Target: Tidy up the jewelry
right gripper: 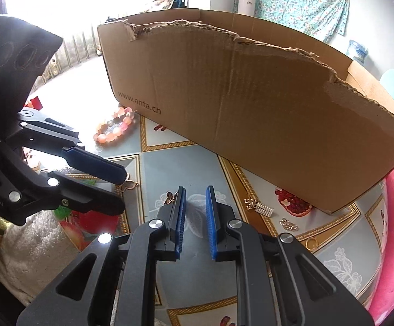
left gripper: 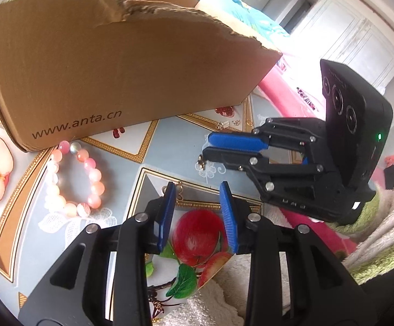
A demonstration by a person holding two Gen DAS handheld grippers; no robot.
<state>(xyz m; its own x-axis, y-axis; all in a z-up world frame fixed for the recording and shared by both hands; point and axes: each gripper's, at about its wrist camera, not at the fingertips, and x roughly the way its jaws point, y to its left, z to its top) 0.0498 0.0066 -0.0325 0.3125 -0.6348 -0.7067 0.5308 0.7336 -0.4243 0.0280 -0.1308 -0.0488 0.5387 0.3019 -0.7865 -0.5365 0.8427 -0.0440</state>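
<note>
Surface: a table covered by a fruit-printed cloth [right gripper: 169,160], blue-grey panels with gold borders; its near edge is draped in pale fleece.

Cardboard box [right gripper: 251,108]: open-topped, torn along the upper rim, printed "www.anta.cn", set along the far side of the cloth.

Beaded bracelet [left gripper: 74,179]: pink and peach beads, laid flat just beside the box's printed corner, toward the left edge of the cloth.

Heart-shaped gold pendant [right gripper: 129,185]: lying on the cloth, touching or just beside the tip of the left gripper [left gripper: 197,187].

Butterfly-shaped gold piece [right gripper: 171,197]: seen against the outer face of the left finger of the right gripper [right gripper: 195,190]; whether it is touched cannot be told.

Small gold and stone-set pieces [right gripper: 259,206]: scattered on the cloth near the box's right corner, with a gold ring [right gripper: 311,243] nearer the pink right edge.

Left gripper: fingers parted, nothing held between the pads.

Right gripper: fingers drawn close with a narrow gap left, nothing gripped between them.
</note>
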